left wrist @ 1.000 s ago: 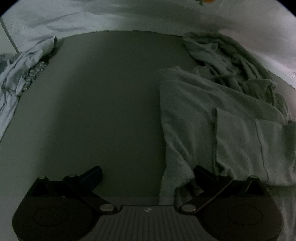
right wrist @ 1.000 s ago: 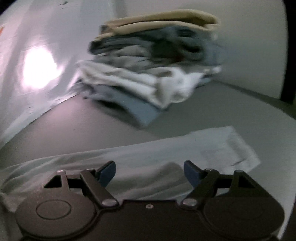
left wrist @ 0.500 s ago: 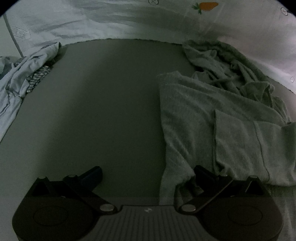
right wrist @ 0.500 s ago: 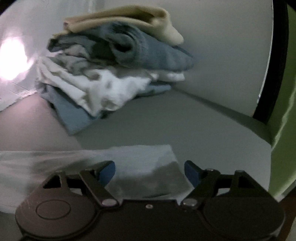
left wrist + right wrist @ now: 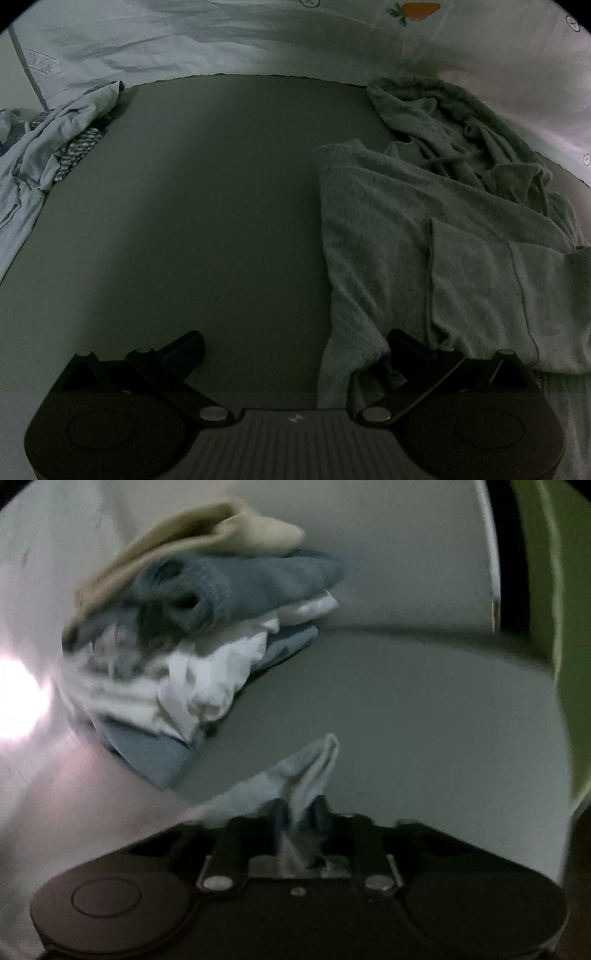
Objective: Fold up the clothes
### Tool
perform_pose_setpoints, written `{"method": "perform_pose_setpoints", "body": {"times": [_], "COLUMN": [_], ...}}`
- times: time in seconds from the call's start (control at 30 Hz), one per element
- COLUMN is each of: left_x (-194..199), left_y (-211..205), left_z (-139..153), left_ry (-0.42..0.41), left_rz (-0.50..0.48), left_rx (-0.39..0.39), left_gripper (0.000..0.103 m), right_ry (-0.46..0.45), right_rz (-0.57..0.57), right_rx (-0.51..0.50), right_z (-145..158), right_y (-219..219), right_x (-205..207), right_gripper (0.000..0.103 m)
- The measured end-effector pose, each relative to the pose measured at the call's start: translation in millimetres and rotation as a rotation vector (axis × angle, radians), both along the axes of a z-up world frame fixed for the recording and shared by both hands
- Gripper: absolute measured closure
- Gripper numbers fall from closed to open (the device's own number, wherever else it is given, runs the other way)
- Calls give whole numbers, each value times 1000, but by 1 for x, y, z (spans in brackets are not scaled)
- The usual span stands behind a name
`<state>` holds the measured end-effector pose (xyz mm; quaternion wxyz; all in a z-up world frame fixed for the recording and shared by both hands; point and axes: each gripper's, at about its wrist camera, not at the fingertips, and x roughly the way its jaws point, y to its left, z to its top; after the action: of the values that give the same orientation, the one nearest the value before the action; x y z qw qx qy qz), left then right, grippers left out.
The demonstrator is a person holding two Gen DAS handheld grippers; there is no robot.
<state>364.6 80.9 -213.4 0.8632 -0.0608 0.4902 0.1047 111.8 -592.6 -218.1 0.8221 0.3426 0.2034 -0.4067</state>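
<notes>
My right gripper is closing, and its jaws already pinch a bunched corner of the grey garment; the fabric sticks up ahead of the fingertips and trails off to the gripper's left over the grey mat. Beyond it, up and to the left, sits the stack of folded clothes, beige piece on top, blue and white ones below. View is motion-blurred.

My left gripper is spread wide, with bare mat between the jaws. Its right finger sits against the near edge of the garment, which lies ahead and right of it, crumpled at the far end. A pale pile lies far left.
</notes>
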Motion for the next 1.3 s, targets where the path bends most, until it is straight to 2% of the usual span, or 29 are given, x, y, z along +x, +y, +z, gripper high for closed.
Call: {"method": "perform_pose_setpoints", "body": {"times": [0.07, 0.13, 0.23, 0.3, 0.4, 0.47, 0.67, 0.8, 0.9, 0.97, 1.0, 1.1, 1.17, 1.2, 1.23, 1.3], "left_x": [0, 1, 0, -2, -4, -4, -8, -10, -10, -11, -12, -13, -11, -10, -9, -7], "left_y": [0, 1, 1, 0, 0, 0, 1, 0, 1, 0, 0, 0, 0, 1, 1, 1], "left_z": [0, 0, 1, 0, -1, -1, -2, -2, -2, -2, -3, -3, -2, -2, -1, 0], "left_ry": [-2, 3, 1, -13, -28, -32, -59, -69, -72, -78, -82, -86, -78, -73, -67, -51], "left_rz": [-1, -1, 1, 2, 2, 0, -6, -11, -14, -12, -10, -7, -7, -5, -2, 2], "left_rx": [0, -2, -2, 1, 5, 5, 10, 13, 12, 14, 14, 13, 9, 7, 6, 3], "left_gripper": [0, 0, 0, 0, 0, 0, 0, 0, 0, 0, 0, 0, 0, 0, 0, 0], "right_ry": [-190, -443, -778, -832, -845, -812, -599, -421, -322, -240, -197, -131, -143, -145, -143, -140], "right_rz": [-70, -171, -317, -294, -170, -49, 346, 618, 764, 829, 849, 859, 895, 929, 966, 1018], "right_rx": [162, 379, 677, 737, 859, 930, 1033, 1044, 1020, 994, 985, 997, 998, 967, 929, 805], "right_z": [-11, -34, -76, -83, -88, -86, -69, -54, -45, -43, -46, -52, -45, -37, -29, -12], "right_y": [-4, -2, 26, 45, 75, 97, 175, 236, 273, 290, 296, 299, 291, 291, 291, 286], "right_x": [-17, -35, -42, -28, 12, 47, 148, 202, 225, 238, 242, 245, 249, 248, 248, 245], "right_gripper": [93, 94, 95, 95, 95, 95, 95, 95, 95, 90, 86, 52, 33, 14, 2, 1]}}
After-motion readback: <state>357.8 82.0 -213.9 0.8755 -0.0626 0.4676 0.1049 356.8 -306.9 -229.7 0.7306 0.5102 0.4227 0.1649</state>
